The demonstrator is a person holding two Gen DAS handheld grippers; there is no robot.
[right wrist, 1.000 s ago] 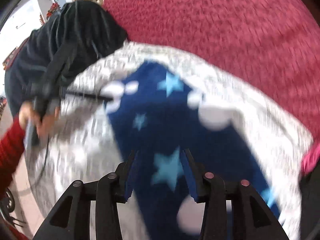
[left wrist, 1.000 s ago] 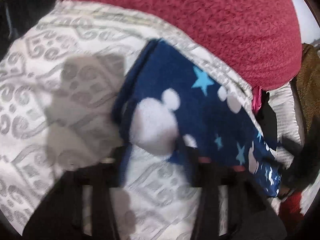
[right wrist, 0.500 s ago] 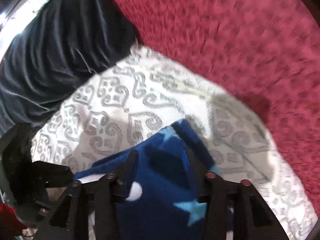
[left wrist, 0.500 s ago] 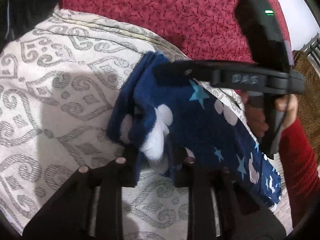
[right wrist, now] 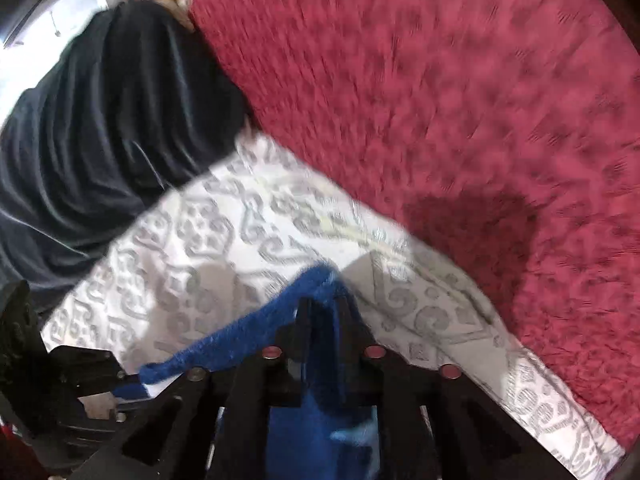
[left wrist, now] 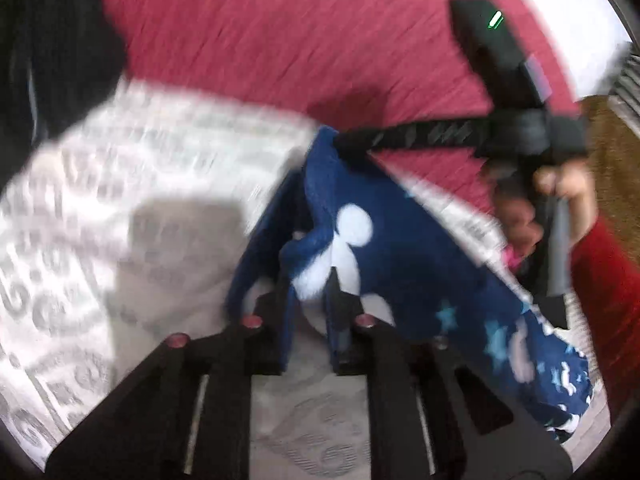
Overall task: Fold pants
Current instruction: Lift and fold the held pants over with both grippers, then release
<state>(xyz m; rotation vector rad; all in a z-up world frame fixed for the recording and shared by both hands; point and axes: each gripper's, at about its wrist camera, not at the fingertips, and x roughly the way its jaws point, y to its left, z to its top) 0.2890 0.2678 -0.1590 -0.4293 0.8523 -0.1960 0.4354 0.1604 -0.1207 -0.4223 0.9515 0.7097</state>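
The pants [left wrist: 404, 264] are dark blue fleece with white mouse heads and light blue stars. They lie on a white cloth with a grey pattern [left wrist: 120, 208]. My left gripper [left wrist: 310, 280] is shut on one corner of the pants' end and holds it lifted. My right gripper [right wrist: 324, 312] is shut on the other corner of the same end [right wrist: 320, 380]; it also shows in the left wrist view [left wrist: 352, 144], pinching the fabric above the cloth. The lifted edge [right wrist: 240, 336] stretches between the two grippers.
A red textured blanket [right wrist: 460, 100] covers the bed beyond the white cloth [right wrist: 240, 240]. A dark garment [right wrist: 100, 120] lies bunched at the left. A brown surface [left wrist: 612, 184] shows at the right. The frames are blurred by motion.
Both grippers have closed on the pants' end and raised it. The right gripper moved from mid-pants to the far corner. The fabric now hangs lifted off the white cloth.
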